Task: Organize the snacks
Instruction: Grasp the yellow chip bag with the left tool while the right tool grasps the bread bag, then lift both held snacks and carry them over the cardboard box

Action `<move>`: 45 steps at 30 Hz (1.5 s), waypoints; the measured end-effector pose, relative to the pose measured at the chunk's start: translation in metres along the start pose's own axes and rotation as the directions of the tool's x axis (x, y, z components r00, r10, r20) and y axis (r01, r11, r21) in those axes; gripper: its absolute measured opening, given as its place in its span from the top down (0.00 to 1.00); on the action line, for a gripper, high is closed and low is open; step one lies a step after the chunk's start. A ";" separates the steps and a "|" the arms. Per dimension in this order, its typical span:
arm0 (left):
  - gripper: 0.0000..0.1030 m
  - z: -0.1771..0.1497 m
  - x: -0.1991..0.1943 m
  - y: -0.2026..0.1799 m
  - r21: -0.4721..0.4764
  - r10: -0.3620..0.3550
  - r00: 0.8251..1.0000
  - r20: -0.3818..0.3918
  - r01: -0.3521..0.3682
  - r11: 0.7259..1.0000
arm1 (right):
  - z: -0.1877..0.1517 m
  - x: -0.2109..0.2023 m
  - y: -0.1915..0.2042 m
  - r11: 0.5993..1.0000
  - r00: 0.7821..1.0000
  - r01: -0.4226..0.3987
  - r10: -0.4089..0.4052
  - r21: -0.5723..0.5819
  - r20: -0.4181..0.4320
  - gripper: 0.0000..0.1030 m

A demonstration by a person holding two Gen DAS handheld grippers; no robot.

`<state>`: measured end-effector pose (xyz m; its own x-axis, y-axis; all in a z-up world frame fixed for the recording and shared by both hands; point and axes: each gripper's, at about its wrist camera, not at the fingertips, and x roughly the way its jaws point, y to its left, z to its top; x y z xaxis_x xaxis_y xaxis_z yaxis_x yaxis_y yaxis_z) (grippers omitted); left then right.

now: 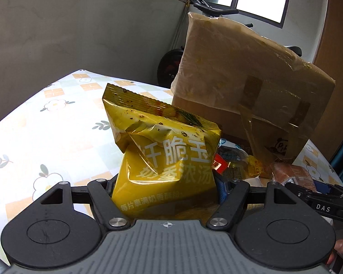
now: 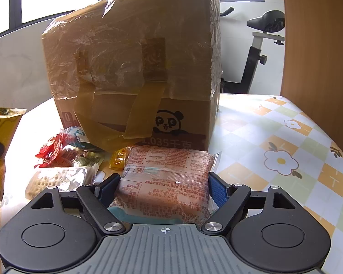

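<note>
My left gripper (image 1: 164, 187) is shut on a yellow chip bag (image 1: 162, 150) and holds it upright above the table. My right gripper (image 2: 164, 187) is shut on an orange-pink wrapped snack pack (image 2: 167, 182), just in front of a taped cardboard box (image 2: 135, 73). The box also shows in the left wrist view (image 1: 240, 75). The yellow bag shows at the left edge of the right wrist view (image 2: 2, 123). The right gripper shows at the right of the left wrist view (image 1: 320, 196), with its snack pack (image 1: 290, 173).
Loose snacks lie by the box's foot: a red packet (image 2: 52, 148), a cracker pack (image 2: 57, 178), a small yellow packet (image 2: 119, 159). The table has a flowered cloth (image 2: 281, 159). An exercise bike (image 2: 258, 52) and a wooden panel (image 2: 320, 45) stand behind.
</note>
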<state>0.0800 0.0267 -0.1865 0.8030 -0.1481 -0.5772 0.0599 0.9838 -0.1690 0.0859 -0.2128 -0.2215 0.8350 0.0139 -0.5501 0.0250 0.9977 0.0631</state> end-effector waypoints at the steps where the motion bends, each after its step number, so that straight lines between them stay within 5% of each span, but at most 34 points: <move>1: 0.27 -0.002 0.000 0.000 0.000 -0.003 1.000 -0.005 0.003 1.000 | 0.000 0.000 0.000 1.000 1.000 -0.001 0.001 0.000 0.000 0.24; 23: 0.27 -0.008 -0.014 -0.009 0.039 -0.048 0.999 -0.009 0.048 0.998 | 0.008 -0.012 -0.001 1.000 0.999 -0.023 0.024 0.012 -0.030 0.26; 35: 0.27 0.005 -0.045 -0.020 0.096 -0.095 0.991 0.090 0.086 0.992 | 0.033 -0.071 -0.009 1.000 0.993 -0.018 0.018 -0.006 0.117 0.26; 45: 0.27 0.044 -0.067 -0.021 0.102 -0.118 0.971 0.208 0.098 0.990 | 0.085 -0.121 -0.015 0.999 0.953 -0.037 0.042 -0.022 0.300 0.26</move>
<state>0.0511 0.0203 -0.1093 0.8959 -0.2389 -0.3745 0.1991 0.9696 -0.1423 0.0317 -0.2353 -0.0849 0.9618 0.0349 -0.2714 -0.0180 0.9978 0.0645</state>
